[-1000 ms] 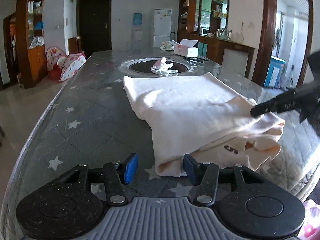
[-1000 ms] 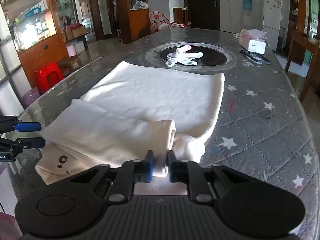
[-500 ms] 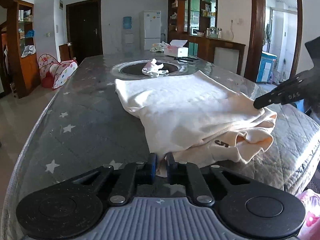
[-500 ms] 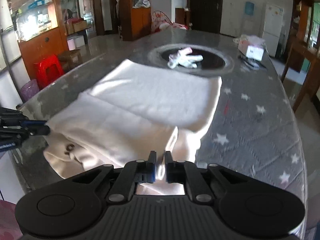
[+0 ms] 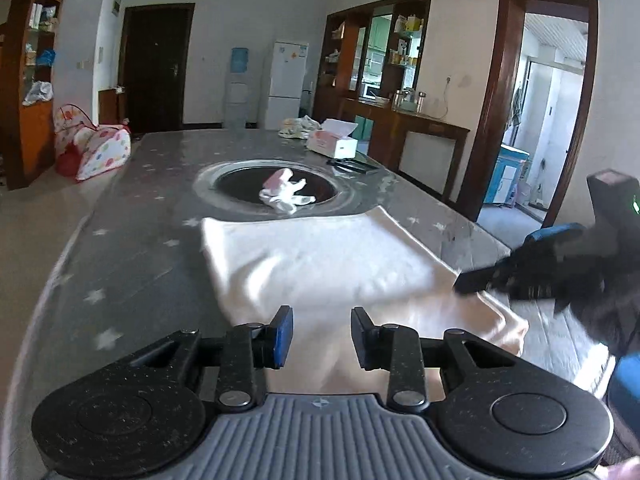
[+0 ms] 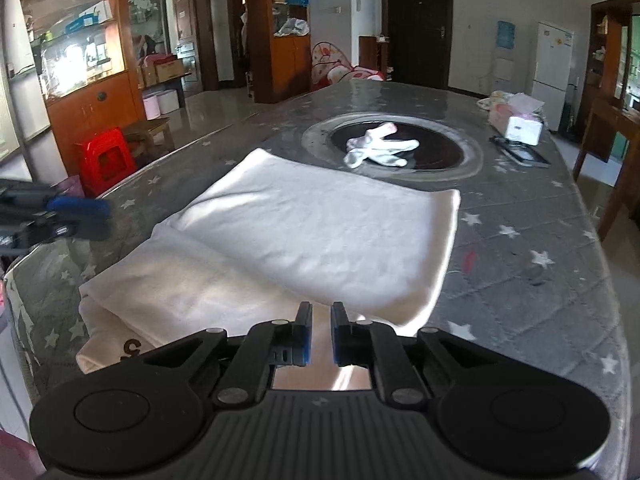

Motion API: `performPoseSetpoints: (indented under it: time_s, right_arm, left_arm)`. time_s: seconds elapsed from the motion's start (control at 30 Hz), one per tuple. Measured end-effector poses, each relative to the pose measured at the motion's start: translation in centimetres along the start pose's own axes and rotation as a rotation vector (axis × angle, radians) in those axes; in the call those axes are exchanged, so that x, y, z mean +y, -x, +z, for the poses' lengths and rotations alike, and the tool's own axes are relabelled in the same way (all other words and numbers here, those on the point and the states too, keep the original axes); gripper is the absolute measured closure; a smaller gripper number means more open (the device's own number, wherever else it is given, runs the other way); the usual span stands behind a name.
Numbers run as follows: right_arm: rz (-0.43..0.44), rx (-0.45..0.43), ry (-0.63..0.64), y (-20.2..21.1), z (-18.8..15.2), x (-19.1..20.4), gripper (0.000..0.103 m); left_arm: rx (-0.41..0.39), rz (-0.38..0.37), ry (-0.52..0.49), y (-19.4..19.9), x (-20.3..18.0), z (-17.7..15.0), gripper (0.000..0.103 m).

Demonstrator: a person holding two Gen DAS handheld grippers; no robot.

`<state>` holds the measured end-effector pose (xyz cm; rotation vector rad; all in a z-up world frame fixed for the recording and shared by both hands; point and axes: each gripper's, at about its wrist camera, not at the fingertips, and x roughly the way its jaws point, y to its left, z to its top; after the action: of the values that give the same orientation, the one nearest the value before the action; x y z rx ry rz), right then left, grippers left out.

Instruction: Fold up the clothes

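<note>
Long grey table with a star-print cover, in a room with wooden cabinets. A cream garment lies folded on its near end, short of the round inset holding white socks. Right gripper is clamped on the garment's near edge. Left gripper has just been opening — cloth lies between its jaws, unpressed.

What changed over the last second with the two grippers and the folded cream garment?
The left gripper closed on the near edge of the folded cream garment, and its jaws have just been opening again, with cloth between them but unpinched. The right gripper stayed shut on the garment's near edge. The white socks on the grey star-patterned table did not move.
</note>
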<state>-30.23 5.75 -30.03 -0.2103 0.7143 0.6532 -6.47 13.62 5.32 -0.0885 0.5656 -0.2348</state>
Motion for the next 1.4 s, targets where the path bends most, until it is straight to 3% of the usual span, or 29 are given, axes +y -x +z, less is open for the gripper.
performPoseSetpoints:
  time_s: [0.17,0.33,0.53,0.67,0.97,1.23,1.4]
  right_arm:
    - [-0.003,0.029,0.011,-1.3,-0.5,-0.1,0.094]
    - [-0.011,0.038,0.024,-0.6,-1.1,-0.4,0.094]
    - [0.021,0.030,0.083,1.5,-1.7,0.7,0.090]
    - [0.018,0.046,0.100,1.4,-2.6,1.1,0.086]
    - [0.032,0.037,0.151,2.5,-3.3,2.5,0.078]
    - [0.025,0.018,0.196,4.1,-3.8,3.2,0.074]
    - [0.014,0.041,0.246,5.2,-4.7,3.8,0.070]
  left_arm:
    - [0.060,0.007,-0.050,-4.5,-0.7,0.3,0.068]
    - [0.121,0.015,-0.023,-6.3,0.6,-0.9,0.065]
    - [0.081,0.022,-0.096,-4.0,-0.6,-1.3,0.058]
    - [0.118,0.051,-0.190,-3.8,-1.6,-2.7,0.054]
    - [0.080,0.056,-0.248,0.3,-2.8,-3.0,0.049]
    - [0.102,0.035,-0.443,3.0,-5.2,-5.5,0.047]
    - [0.096,0.030,-0.584,2.3,-7.6,-7.3,0.046]
